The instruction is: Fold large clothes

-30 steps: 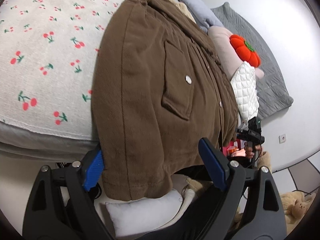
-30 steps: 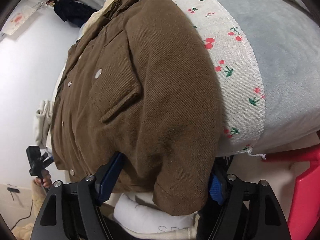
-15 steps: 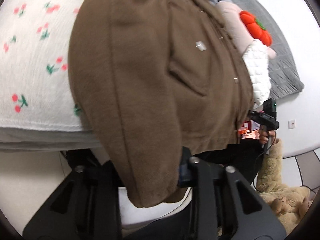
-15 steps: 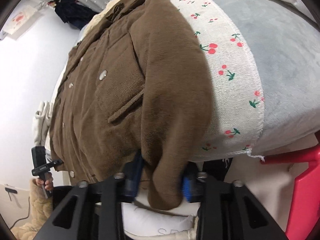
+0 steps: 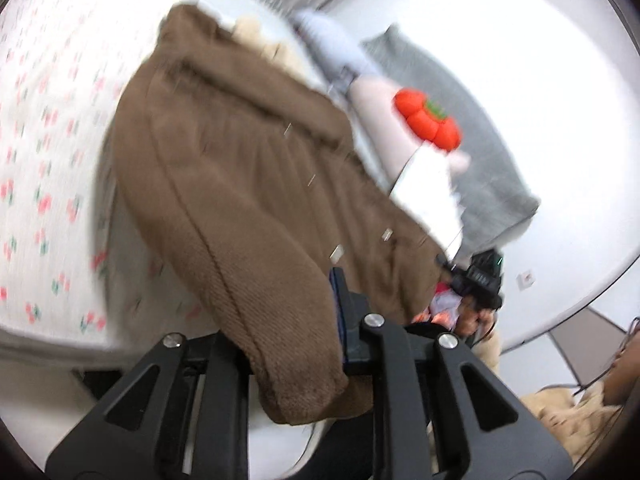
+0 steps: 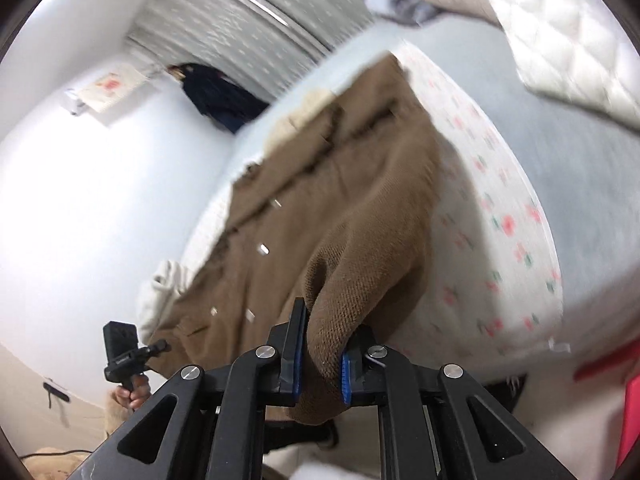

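A large brown corduroy jacket [image 5: 240, 184] with snap buttons lies on a bed with a cherry-print sheet [image 5: 48, 152]. My left gripper [image 5: 296, 340] is shut on one bottom corner of the jacket and holds it lifted. My right gripper [image 6: 320, 356] is shut on the other bottom corner [image 6: 332, 320], and the jacket [image 6: 312, 200] stretches away from it over the cherry-print sheet [image 6: 500, 216]. Both views are blurred by motion. In the right wrist view the left gripper shows as a small black device [image 6: 124, 352] at the lower left.
A pile of clothes and cushions with a red pumpkin-shaped toy [image 5: 430, 122], a white quilted piece [image 5: 428, 196] and a grey blanket [image 5: 488, 176] lies beside the jacket. A red stool [image 6: 628, 408] stands at the right. Plush toys [image 5: 568, 412] lie on the floor.
Both grippers closed on the jacket's bottom corners and lifted them up and toward the collar. The hem has left the bed edge.
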The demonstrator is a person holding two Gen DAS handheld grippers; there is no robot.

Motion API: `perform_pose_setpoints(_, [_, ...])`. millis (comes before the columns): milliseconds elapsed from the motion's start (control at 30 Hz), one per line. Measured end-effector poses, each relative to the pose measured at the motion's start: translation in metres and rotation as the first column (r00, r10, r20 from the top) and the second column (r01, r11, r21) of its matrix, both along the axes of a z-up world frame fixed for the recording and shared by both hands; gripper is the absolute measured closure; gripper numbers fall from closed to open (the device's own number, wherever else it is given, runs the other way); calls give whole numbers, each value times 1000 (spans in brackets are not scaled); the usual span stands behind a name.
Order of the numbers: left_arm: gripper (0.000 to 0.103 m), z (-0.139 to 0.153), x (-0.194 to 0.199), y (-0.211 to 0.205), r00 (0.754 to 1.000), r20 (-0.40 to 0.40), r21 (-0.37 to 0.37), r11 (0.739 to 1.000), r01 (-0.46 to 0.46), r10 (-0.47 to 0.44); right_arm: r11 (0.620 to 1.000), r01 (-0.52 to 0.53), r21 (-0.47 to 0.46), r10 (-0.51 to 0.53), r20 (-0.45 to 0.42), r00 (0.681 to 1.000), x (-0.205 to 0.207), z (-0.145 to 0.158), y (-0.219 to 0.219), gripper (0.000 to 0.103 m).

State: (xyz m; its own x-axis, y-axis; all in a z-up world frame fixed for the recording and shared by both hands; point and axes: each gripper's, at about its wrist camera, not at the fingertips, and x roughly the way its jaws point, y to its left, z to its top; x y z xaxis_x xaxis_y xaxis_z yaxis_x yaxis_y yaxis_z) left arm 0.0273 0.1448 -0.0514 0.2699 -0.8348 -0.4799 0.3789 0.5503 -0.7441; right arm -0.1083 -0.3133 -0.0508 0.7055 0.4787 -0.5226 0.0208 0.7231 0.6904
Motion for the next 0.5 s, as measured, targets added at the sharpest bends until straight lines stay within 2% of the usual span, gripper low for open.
perform_pose_setpoints(133, [83, 27, 20, 3, 998, 50, -73, 996, -42, 45, 1000, 18, 13, -19, 80, 997, 12, 26, 2, 90])
perform_pose_setpoints(267, [84, 43, 42, 6, 993, 61, -119, 989, -90, 97, 999, 45, 29, -49, 147, 988, 29, 50, -6, 90])
perform_pose_setpoints(500, [84, 69, 96, 7, 980, 85, -168, 972, -166, 182, 995, 96, 31, -100, 192, 976, 82, 87, -20, 90])
